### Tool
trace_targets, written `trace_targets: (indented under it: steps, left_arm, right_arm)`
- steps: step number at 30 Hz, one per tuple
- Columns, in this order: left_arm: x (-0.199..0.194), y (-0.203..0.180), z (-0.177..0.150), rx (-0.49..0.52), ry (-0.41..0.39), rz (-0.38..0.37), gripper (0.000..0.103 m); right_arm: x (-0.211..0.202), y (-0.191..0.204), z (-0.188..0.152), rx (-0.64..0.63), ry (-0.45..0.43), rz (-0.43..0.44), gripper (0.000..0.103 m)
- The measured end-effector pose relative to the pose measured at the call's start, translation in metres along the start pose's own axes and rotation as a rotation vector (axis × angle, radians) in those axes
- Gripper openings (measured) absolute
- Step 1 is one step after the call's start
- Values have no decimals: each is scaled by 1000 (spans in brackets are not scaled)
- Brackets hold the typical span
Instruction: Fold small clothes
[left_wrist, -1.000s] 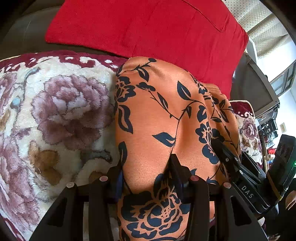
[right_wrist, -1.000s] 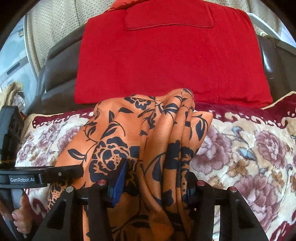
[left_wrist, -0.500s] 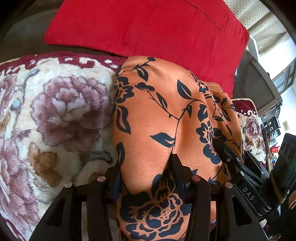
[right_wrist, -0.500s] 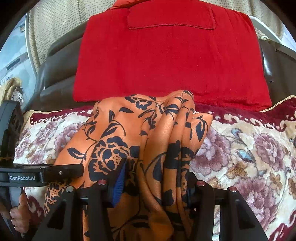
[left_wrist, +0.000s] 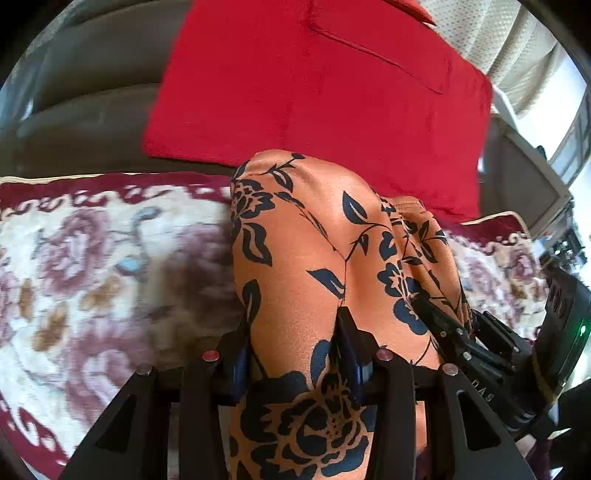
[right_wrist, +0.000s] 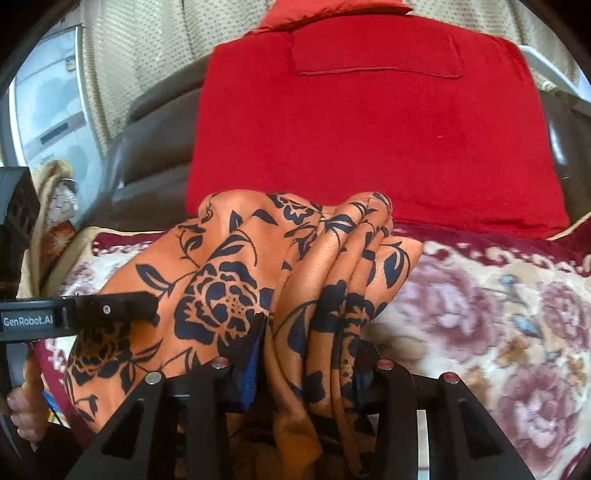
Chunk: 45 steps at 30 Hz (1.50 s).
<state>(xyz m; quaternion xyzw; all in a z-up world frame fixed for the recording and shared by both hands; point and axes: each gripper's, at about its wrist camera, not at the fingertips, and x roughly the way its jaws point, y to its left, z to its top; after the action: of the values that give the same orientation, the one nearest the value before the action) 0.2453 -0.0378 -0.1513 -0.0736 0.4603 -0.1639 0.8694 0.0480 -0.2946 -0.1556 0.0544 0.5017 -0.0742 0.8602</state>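
Over the floral blanket (left_wrist: 92, 258), my left gripper (left_wrist: 295, 347) and right gripper (right_wrist: 306, 354) each pinch the orange garment (left_wrist: 306, 258) mid-fold; next I'd lay its far end down flat toward the back edge.

Right claw (right_wrist: 301, 354) at bottom centre, clamped on bunched orange floral cloth (right_wrist: 236, 280). Left claw (right_wrist: 110, 310) at left edge, gripping same cloth. Flowered blanket (right_wrist: 498, 317) underneath, lower right. Red cushion (right_wrist: 369, 140) behind, upper centre, against dark sofa back (right_wrist: 155, 147).
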Motion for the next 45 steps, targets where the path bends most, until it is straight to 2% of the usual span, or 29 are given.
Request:
trace_targets:
  steps: [3,4,5,7,11,13,14,16,18,19,20,21,23,24,26,28,31,33,34,36,37,40,42,45]
  left_arm:
    - [28,19,-10,2,105,92,46]
    - [38,25,-14,-11,144,118,51]
    - [35,32,-19,-33,113,87,52]
    - [23,35,-20,-38,82,74,54]
    - [-12,30,-24,43,-23,137,56]
    - [-26,28,-31,87,-65,139,65]
    - [-29,27,-35,97,-74,137,66]
    - [-28,28,-42,99,-63,145,66]
    - [-17,30,-49,108,-28,170,67]
    - [-9,27,-52,112,2,202,71]
    - [1,29,-57,113,34,230,77]
    - [8,30,-58,105,32,231,78]
    - [6,33,-57,82,28,217,78]
    - [3,33,-56,78,30,215,78]
    - [-6,31,-57,92,14,228,78]
    - [-19,26,-62,107,-15,239,78]
    - [-35,20,-77,135,-75,236,80]
    - [-26,19,-86,166,-46,284,87]
    - [-14,20,-89,175,2,314,88]
    - [-1,25,-92,149,61,309,88]
    - [-4,28,-91,113,57,296,88]
    - [-33,26,-89,90,-1,255,88]
    - [-55,22,-89,114,-67,280,88]
    - [-89,19,-89,110,-148,283,88]
  right_arm:
    - [21,10,-5,35,66,23,41]
    - [39,12,-10,45,147,15,43]
    - [49,13,-13,51,190,1,45]
    - [44,15,-11,44,170,-4,46]
    - [24,-1,-1,106,128,-2,46]
    - [10,-13,9,125,52,-53,46]
    - [2,-16,16,125,-5,-71,46]
    - [-10,-16,26,115,-89,-19,46]
    - [-7,-10,37,96,-102,56,46]
    - [1,-6,39,95,-80,92,43]
    - [16,-4,39,103,-27,128,41]
    - [33,-2,36,113,40,139,40]
    - [81,-5,23,137,229,107,38]
    - [87,-9,19,151,231,108,38]
    - [74,-10,23,149,203,102,38]
    - [50,-9,20,124,136,89,38]
    - [19,1,11,94,115,100,37]
    - [10,14,5,58,118,87,37]
    - [10,21,-3,27,144,50,37]
    - [23,32,-25,5,230,4,38]
    - [26,38,-33,-24,214,-28,38]
    - [9,57,-34,-111,188,-117,40]
    - [-9,62,-37,-101,154,-109,40]
    - [-34,67,-41,-101,107,-154,40]
